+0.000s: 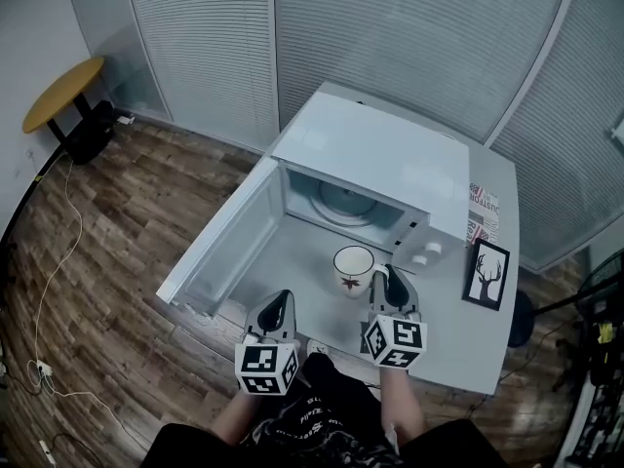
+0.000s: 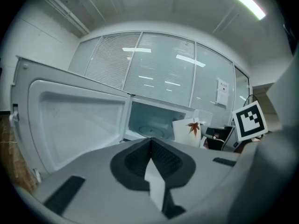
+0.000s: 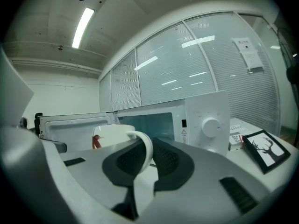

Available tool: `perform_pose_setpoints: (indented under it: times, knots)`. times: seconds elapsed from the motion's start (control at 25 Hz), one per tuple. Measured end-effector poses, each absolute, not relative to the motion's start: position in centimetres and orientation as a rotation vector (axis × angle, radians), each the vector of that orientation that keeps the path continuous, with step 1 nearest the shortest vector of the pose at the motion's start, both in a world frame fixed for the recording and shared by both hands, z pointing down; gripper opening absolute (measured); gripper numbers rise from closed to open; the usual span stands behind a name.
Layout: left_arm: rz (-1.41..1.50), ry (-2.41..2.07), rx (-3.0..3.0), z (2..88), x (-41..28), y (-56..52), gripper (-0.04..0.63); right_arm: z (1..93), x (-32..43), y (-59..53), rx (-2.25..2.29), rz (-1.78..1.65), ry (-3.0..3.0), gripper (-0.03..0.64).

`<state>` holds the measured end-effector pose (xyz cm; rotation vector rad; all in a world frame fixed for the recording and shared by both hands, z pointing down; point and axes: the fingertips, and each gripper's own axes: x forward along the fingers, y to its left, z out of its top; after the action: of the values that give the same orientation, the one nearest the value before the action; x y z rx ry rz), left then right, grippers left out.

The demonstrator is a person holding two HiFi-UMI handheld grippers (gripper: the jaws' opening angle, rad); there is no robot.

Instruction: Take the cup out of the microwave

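We are at the carrying step. The cup (image 1: 353, 267) is out of the microwave (image 1: 390, 159) and shows in the lower middle of the head view, in front of the open cavity and over the table (image 1: 453, 334). Whether its base rests on the table or hangs just above it, we cannot tell. The door (image 1: 229, 247) stands swung wide toward the left of the frame.

Our right gripper (image 1: 387, 283) has its jaws clamped on the cup's handle (image 3: 149, 150). In the right gripper view the white loop is pinched between them, with the cup body just to their left. Our left gripper (image 1: 277, 308) hovers at lower centre-left, apart from the cup, its jaws closed together with nothing between them.

We judge the task nearly done. The next move calls for setting the cup level on a bare patch of table, clear of the door and of the framed picture (image 1: 487, 273) at right. Then the right jaws should open and back straight off the handle so the cup is not tipped.
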<state>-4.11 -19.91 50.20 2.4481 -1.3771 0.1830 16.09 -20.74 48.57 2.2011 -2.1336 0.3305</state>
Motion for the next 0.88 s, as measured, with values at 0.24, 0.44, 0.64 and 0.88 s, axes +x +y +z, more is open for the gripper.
perform_pose_setpoints:
  times: [0.24,0.44,0.64,0.88]
  knots:
    - [0.179,-1.384,2.443,50.2,-3.9,-19.2,0.007,48.4,16.8,-18.4,2.229,0.337,-2.118,0.043]
    - [0.168,-1.391,2.432,50.1,-4.0,-18.9,0.006,48.0,17.3,-16.6,2.27,0.334,-2.107,0.043]
    - [0.145,-1.379,2.442,49.6,-3.9,-18.7,0.006,47.4,17.8,-14.9,2.311,0.315,-2.084,0.043]
    - [0.15,-1.345,2.516,48.6,-3.4,-18.0,0.006,47.3,17.9,-12.8,2.343,0.292,-2.065,0.043]
